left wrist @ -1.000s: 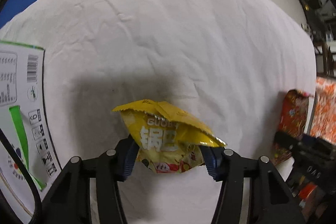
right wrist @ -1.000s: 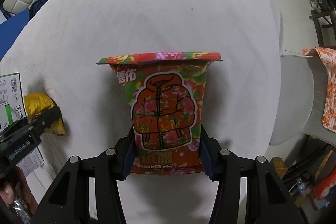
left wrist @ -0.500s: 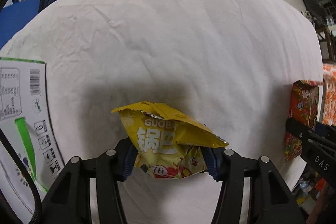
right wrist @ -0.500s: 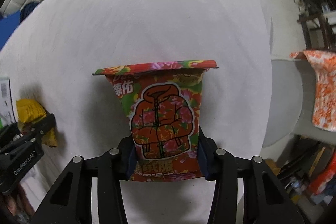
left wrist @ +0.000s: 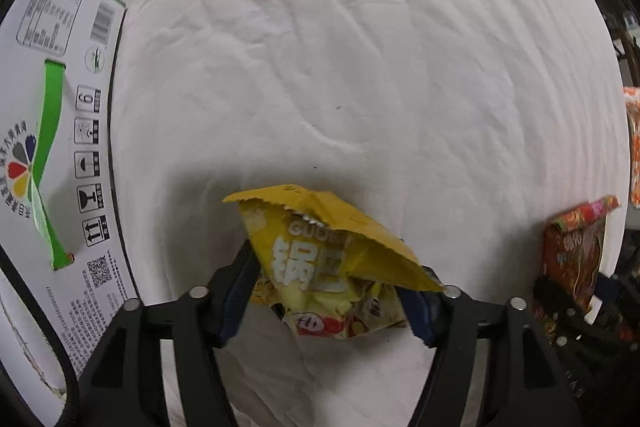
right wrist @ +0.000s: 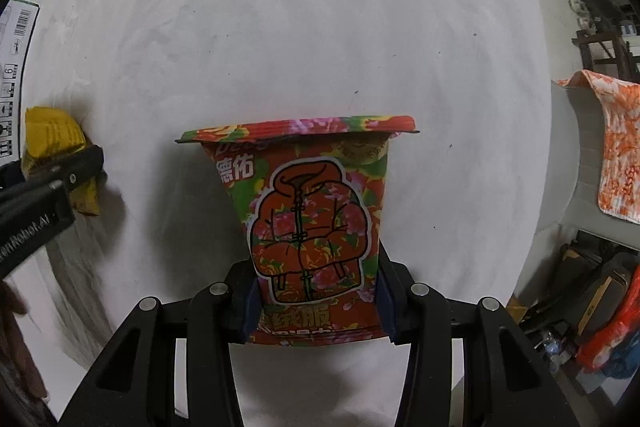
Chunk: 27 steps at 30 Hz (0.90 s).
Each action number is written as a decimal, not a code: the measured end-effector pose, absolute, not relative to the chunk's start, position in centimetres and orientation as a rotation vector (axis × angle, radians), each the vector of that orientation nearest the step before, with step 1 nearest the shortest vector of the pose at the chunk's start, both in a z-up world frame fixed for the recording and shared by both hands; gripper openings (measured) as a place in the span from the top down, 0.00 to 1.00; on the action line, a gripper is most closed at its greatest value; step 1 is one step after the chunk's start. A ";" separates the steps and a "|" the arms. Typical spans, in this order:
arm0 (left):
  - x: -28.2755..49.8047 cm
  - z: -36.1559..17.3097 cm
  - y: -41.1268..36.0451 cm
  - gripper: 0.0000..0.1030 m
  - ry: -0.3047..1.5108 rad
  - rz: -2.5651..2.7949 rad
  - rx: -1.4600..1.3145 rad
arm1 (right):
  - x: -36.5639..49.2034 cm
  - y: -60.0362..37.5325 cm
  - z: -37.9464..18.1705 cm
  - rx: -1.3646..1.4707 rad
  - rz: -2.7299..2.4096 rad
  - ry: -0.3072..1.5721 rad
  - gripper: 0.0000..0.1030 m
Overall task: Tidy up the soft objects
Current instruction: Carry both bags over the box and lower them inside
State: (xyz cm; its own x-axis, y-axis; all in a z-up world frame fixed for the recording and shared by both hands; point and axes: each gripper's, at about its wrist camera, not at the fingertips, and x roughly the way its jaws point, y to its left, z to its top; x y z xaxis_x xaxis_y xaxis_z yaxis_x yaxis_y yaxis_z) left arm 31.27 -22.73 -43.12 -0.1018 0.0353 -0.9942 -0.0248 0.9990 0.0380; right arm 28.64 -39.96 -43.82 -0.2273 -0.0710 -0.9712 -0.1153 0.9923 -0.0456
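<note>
My left gripper is shut on a crumpled yellow snack bag and holds it above the white sheet. My right gripper is shut on a red floral snack bag printed with a padded jacket, held upright above the sheet. The red bag also shows at the right edge of the left wrist view. The yellow bag and the left gripper show at the left of the right wrist view.
A white cardboard box with a green stripe and handling symbols lies at the left, close to the yellow bag; its corner shows in the right wrist view. An orange floral cloth hangs at the right, off the bed, above floor clutter.
The left gripper has swung towards the box, which now fills more of its view. The right gripper keeps its bag and has shifted slightly; the yellow bag sits higher in its view.
</note>
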 end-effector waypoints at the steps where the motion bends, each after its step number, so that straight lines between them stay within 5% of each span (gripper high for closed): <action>1: 31.2 -43.2 -22.5 0.36 1.675 0.047 -0.006 | 28.7 -39.8 -43.8 -0.138 0.035 1.804 0.52; 9: 29.9 -43.2 -19.5 0.17 1.614 0.065 -0.072 | 29.8 -39.3 -44.2 -0.125 0.028 1.816 0.51; 13: 28.4 -43.4 -18.5 0.18 1.592 0.066 -0.087 | 30.1 -39.5 -43.9 -0.121 0.023 1.815 0.51; 16: 27.6 -43.1 -17.3 0.26 1.597 0.052 -0.077 | 28.9 -41.0 -44.6 -0.118 0.019 1.809 0.51; 18: 29.0 -42.7 -17.3 0.50 1.591 0.040 -0.063 | 28.8 -40.9 -44.6 -0.116 0.012 1.802 0.51; 27: 28.1 -41.1 -19.5 0.55 1.591 -0.003 0.007 | 27.1 -40.5 -44.1 -0.099 0.015 1.779 0.54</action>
